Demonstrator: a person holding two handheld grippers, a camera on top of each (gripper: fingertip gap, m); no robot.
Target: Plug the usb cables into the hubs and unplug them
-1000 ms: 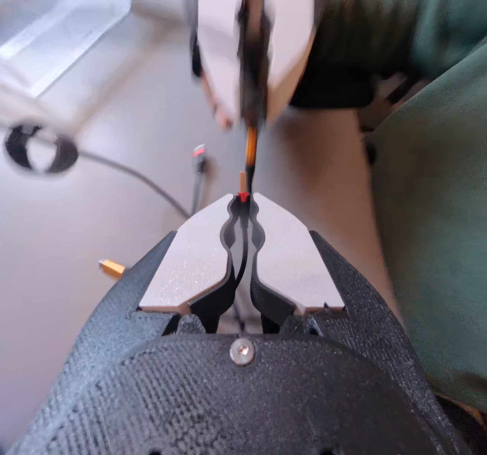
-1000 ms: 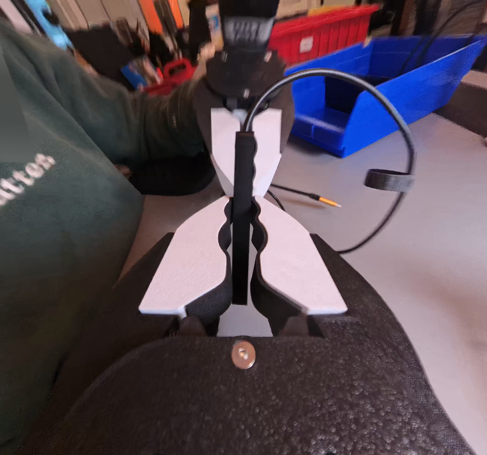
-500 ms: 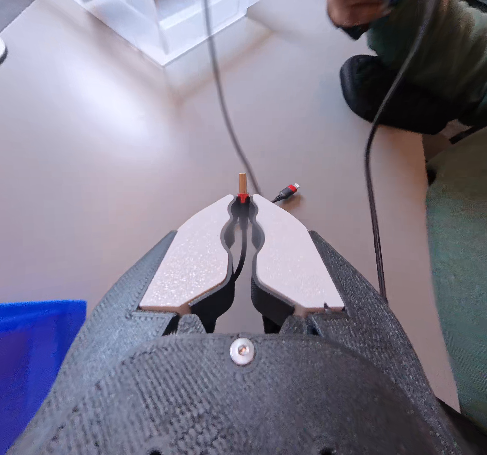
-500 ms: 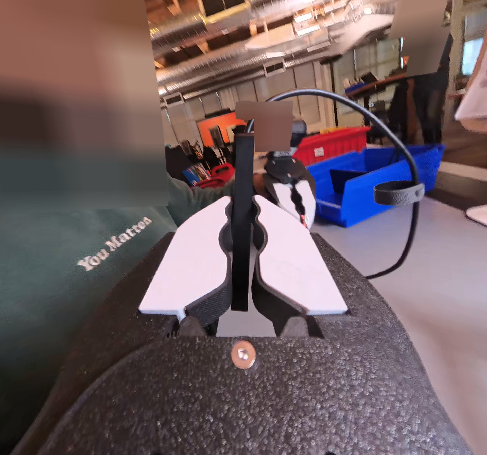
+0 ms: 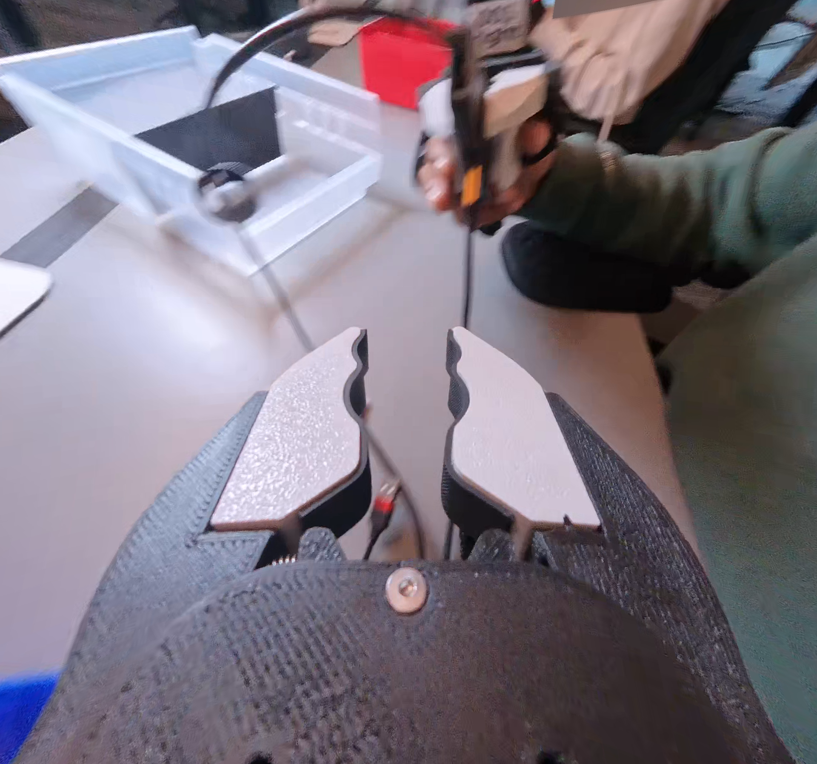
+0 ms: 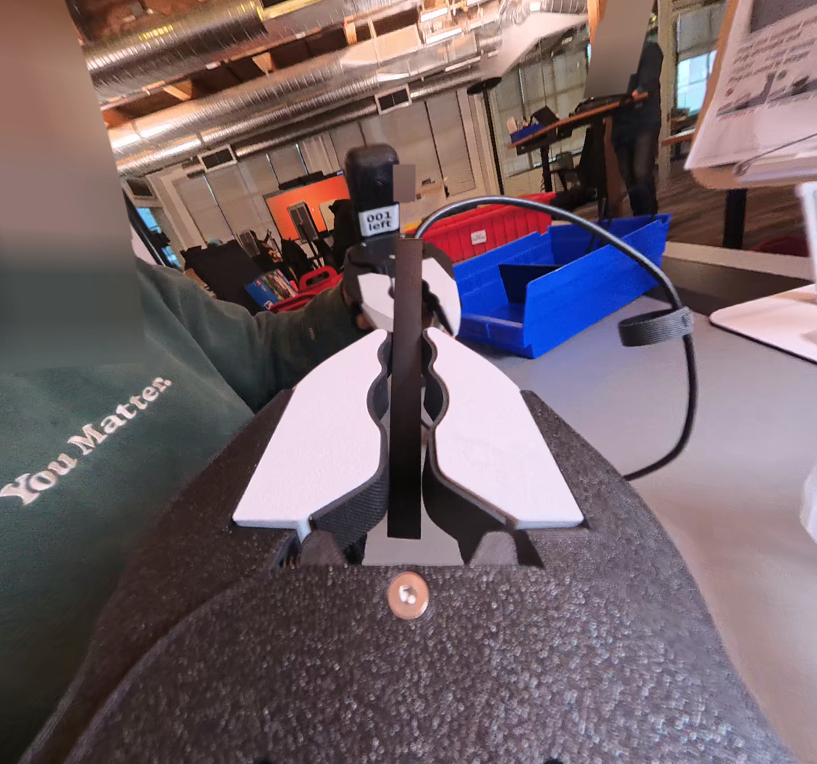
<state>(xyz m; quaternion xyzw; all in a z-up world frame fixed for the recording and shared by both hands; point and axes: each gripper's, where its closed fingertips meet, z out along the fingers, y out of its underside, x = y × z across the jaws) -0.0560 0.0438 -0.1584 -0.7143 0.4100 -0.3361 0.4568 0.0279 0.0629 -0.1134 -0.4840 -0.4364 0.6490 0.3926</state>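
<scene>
Two grippers show, each w/ pale textured finger plates on a black housing. The left gripper (image 5: 406, 336) hangs over the grey tabletop (image 5: 132, 367) w/ its jaws spread wide apart and nothing between them. Below the gap, on the table, lies a thin black cable with a red-collared plug (image 5: 383, 505); a second thin dark cable (image 5: 283, 296) runs from under the left finger plate toward the clear plastic bin (image 5: 309, 123) at the back, which has a black divider inside. A red bin (image 5: 398, 61) stands behind the clear one.

The right gripper (image 6: 406, 333) is clamped on a long, flat black usb hub (image 6: 406, 389), held on edge so it rises well past the fingertips. From the hub's top a thick black lead (image 6: 619, 247) arcs to the right and drops to the table, w/ a black fabric strap loop (image 6: 654, 327) around it. In the left wrist view the same hub (image 5: 464, 92) is seen from the far side, blurred, w/ an orange plug (image 5: 469, 185) at its lower end and a thin black cable hanging straight down from it.

A blue plastic bin (image 6: 552, 300) sits on the table behind the left gripper in the right wrist view, red bins beyond it. A person's dark green sleeve (image 5: 663, 212) fills the right side of the left wrist view.
</scene>
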